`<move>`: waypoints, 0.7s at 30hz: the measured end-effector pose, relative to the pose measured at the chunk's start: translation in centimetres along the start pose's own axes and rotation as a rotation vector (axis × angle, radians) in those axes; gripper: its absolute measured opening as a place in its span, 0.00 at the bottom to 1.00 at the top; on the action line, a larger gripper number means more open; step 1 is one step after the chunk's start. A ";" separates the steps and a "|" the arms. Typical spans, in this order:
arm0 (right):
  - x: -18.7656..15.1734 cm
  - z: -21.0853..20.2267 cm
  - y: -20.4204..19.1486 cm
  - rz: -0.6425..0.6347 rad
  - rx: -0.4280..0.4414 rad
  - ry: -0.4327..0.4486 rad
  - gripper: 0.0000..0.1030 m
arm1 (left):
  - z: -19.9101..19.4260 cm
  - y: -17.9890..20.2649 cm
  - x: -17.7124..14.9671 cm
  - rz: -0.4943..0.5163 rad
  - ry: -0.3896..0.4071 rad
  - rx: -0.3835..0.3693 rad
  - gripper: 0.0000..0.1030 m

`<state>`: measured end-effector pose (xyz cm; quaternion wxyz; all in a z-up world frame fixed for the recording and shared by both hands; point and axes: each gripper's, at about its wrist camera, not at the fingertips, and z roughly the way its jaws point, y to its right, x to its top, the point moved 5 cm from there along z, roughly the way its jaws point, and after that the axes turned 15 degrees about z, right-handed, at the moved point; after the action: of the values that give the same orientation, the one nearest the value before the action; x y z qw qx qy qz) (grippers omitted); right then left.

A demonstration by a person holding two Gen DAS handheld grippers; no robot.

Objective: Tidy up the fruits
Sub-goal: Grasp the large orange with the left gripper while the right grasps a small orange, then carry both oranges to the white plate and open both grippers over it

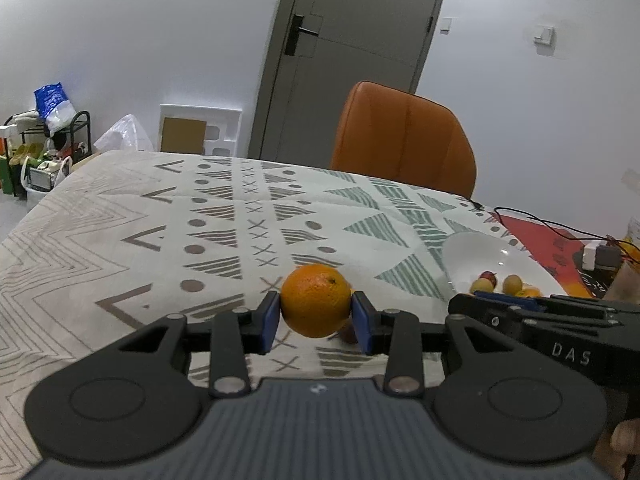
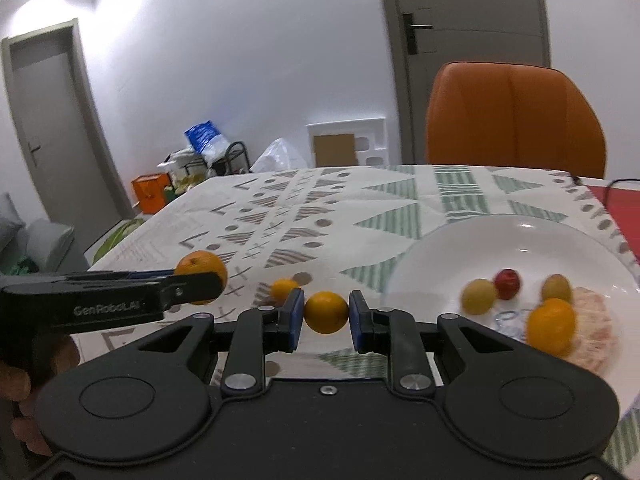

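My left gripper [image 1: 316,316] is shut on a large orange [image 1: 315,299] and holds it above the patterned tablecloth; the orange also shows in the right wrist view [image 2: 202,266]. My right gripper [image 2: 325,314] is shut on a small orange fruit [image 2: 326,312], left of the white plate [image 2: 532,236]. The plate holds a red fruit [image 2: 507,283], two yellow-green fruits [image 2: 479,295], an orange fruit [image 2: 551,326] and a pink netted item [image 2: 596,320]. Another small orange fruit [image 2: 283,288] lies on the cloth. The plate also shows in the left wrist view [image 1: 476,252].
An orange chair [image 1: 404,136] stands behind the table's far edge. A red mat [image 1: 548,240] with black cables and a small white box [image 1: 596,254] lies right of the plate. Clutter, a rack and bags stand on the floor at left [image 1: 48,148].
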<state>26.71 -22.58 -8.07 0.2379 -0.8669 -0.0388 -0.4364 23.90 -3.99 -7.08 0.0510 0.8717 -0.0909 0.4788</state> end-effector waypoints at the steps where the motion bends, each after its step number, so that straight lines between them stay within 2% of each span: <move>1: 0.1 -0.2 0.4 0.006 -0.004 0.006 0.22 | 0.0 0.3 0.1 0.004 0.002 -0.003 0.36; 21: 1.2 -2.9 6.5 0.083 -0.096 0.094 0.22 | 0.8 5.0 1.3 0.071 0.012 -0.056 0.36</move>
<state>27.10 -29.76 -8.10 0.2152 -0.8568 0.0293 -0.4677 24.21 -9.18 -6.37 0.0587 0.8633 -0.1346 0.4828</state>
